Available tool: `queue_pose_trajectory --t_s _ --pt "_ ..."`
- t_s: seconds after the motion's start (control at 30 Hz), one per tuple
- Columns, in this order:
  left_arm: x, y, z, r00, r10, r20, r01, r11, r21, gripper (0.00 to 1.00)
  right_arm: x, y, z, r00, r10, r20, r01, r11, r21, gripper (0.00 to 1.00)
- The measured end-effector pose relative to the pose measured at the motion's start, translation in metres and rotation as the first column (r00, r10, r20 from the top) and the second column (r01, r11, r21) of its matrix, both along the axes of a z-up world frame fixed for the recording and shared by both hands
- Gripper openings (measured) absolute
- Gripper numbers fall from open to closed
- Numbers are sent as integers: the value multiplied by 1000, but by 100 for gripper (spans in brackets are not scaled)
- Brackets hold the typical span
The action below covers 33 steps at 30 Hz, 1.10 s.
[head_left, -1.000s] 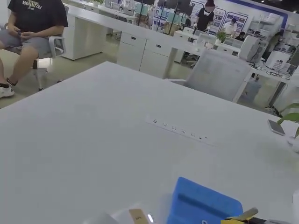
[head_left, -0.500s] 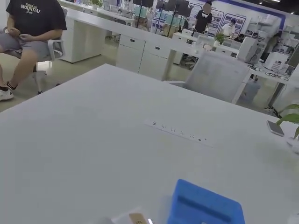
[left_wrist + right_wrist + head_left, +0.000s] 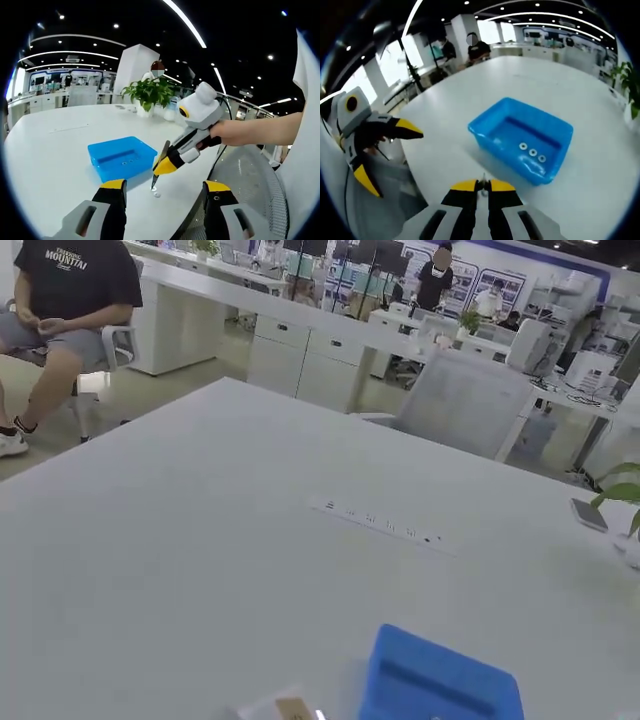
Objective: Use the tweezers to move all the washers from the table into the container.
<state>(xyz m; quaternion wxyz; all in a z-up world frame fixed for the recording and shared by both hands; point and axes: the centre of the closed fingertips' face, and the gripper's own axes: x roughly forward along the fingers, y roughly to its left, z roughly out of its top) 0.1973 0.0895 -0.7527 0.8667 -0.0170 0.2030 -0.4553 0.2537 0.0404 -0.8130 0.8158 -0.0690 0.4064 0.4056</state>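
Note:
The blue container [image 3: 522,137] lies on the white table [image 3: 580,90] with three washers [image 3: 532,151] inside. It also sits at the bottom edge of the head view, container [image 3: 440,680]. My right gripper [image 3: 481,186] is shut on the tweezers [image 3: 482,178]. In the left gripper view, the right gripper [image 3: 165,164], held in a hand, points the tweezers [image 3: 159,170] down at a small washer [image 3: 157,195] on the table in front of the container [image 3: 122,157]. My left gripper [image 3: 165,186] is open with nothing between its fingers. It also stands at the left as left gripper [image 3: 370,142].
A row of sockets [image 3: 385,520] is set into the table's middle. A phone [image 3: 590,513] and a potted plant [image 3: 150,95] stand at the far side. A tan-labelled object [image 3: 292,708] lies left of the container. A person [image 3: 70,300] sits beyond the table.
A yellow gripper tip that stood by the container's near right corner one second ago has dropped below the head view's edge. The container has stayed put.

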Motion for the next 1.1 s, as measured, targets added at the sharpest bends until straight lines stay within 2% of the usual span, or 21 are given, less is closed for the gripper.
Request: queue_pose_trajectory --t_s 0.33,0.53,0.77,1.1 --pt "0 -1 1 1000 1 -2 -1 1000 -6 61 -3 -1 -3 1000 20 -11 -20 1000 -21 4" --pt "0 -1 2 1000 1 -3 -1 1000 -8 61 -4 1 -5 999 43 -2 -43 998 -53 4" --pt "-1 -1 2 1000 -1 -4 1 1000 -8 61 -3 3 -5 998 57 7 -56 996 -65 4" --pt "0 0 1 1000 -2 -6 2 1000 -6 60 -8 9 -6 992 115 58 -106 986 -131 4"
